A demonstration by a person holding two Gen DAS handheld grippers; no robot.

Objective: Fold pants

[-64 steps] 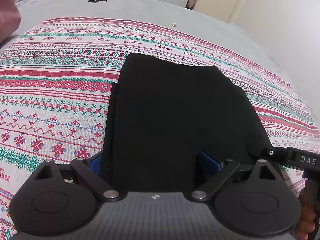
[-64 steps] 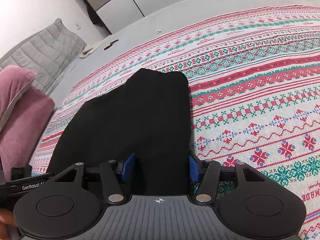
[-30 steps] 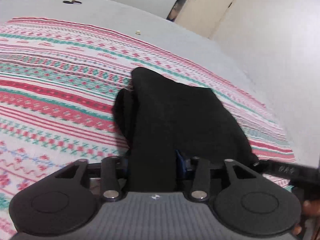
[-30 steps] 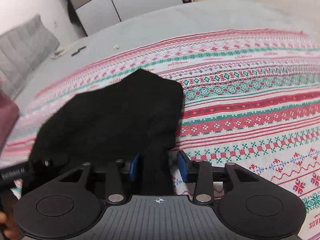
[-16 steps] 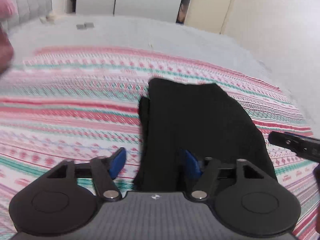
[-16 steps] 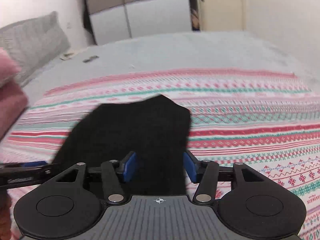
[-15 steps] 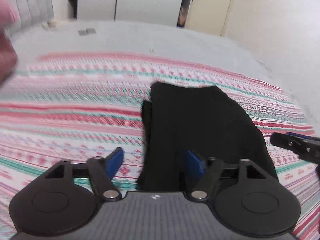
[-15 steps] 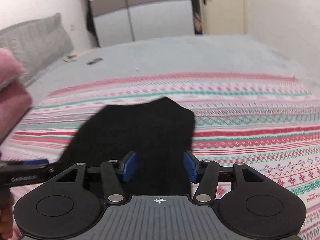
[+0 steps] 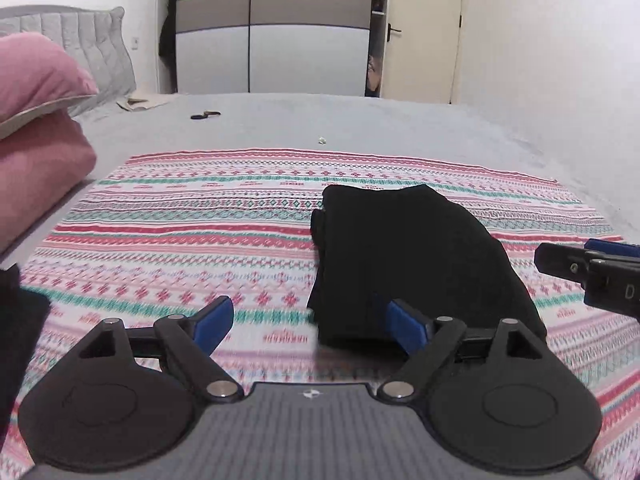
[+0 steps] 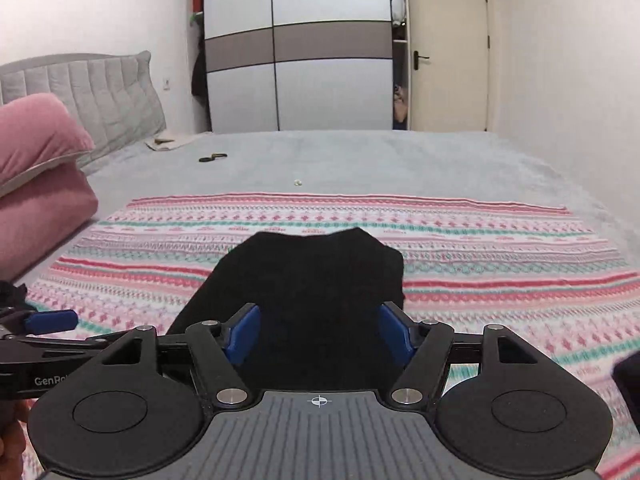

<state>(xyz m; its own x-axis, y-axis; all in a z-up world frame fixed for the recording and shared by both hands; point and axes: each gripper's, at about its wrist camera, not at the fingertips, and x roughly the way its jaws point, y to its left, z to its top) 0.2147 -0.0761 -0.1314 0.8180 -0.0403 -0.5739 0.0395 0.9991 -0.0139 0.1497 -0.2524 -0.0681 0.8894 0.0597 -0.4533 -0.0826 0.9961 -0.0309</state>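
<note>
My left gripper [image 9: 310, 322] wide, nothing held; folded black pants [image 9: 408, 256] ahead, nearer its right finger. My right gripper [image 10: 319, 334] also wide, unloaded, pants straight ahead between the fingers, lying on the patterned blanket [image 10: 500, 248].

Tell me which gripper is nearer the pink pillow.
Left. The left gripper is open over the blanket beside the folded pants, toward the pink pillow; the right gripper is open over the pants.
</note>
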